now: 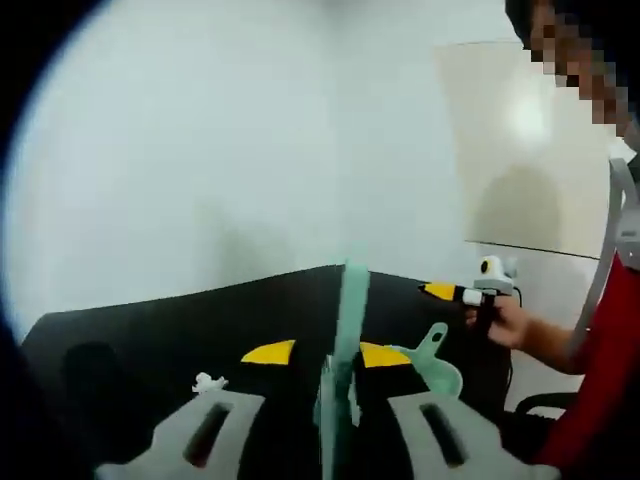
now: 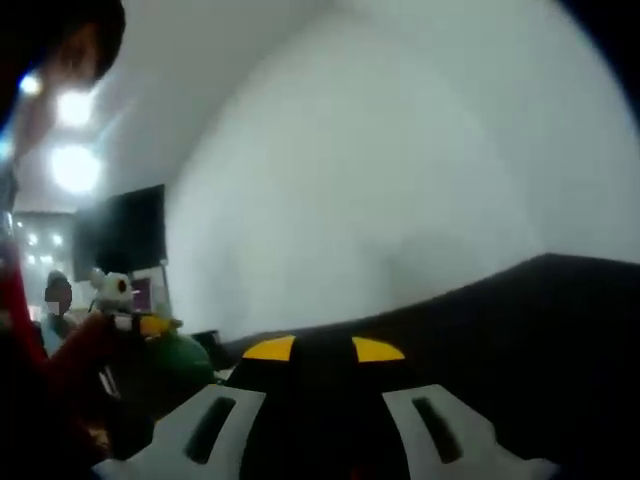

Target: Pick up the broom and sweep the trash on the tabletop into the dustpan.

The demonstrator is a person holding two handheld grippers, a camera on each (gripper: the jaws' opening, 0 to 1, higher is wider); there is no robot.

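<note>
Left gripper view: left gripper (image 1: 328, 420) is clamped on the broom (image 1: 347, 340), a thin pale-green handle standing between the yellow-tipped fingers (image 1: 270, 352). Long axis runs straight up the view, away from the camera; the far end reaches to the table's back edge. Which end carries the bristles cannot be told.

Dustpan (image 1: 432, 365), same green, lies on the table (image 1: 140, 340) just right of the broom, its handle angled up and away. A small white scrap (image 1: 208, 382) lies on the table left of the jaws, near the left finger.

Surface: black tabletop, matte. Room: plain white wall behind; a pale panel at upper right.

A person in a red sleeve (image 1: 605, 390) stands right of the table; a hand (image 1: 505, 322) holds the right gripper (image 1: 462, 292) above the dustpan, well apart from the broom.

Right gripper view: right gripper (image 2: 322, 400) has its fingers apart, nothing between them, over the black table. White wall ahead, ceiling lights (image 2: 72, 165) and a dark screen (image 2: 125, 235) at left. The left gripper shows at left; picture blurred.
</note>
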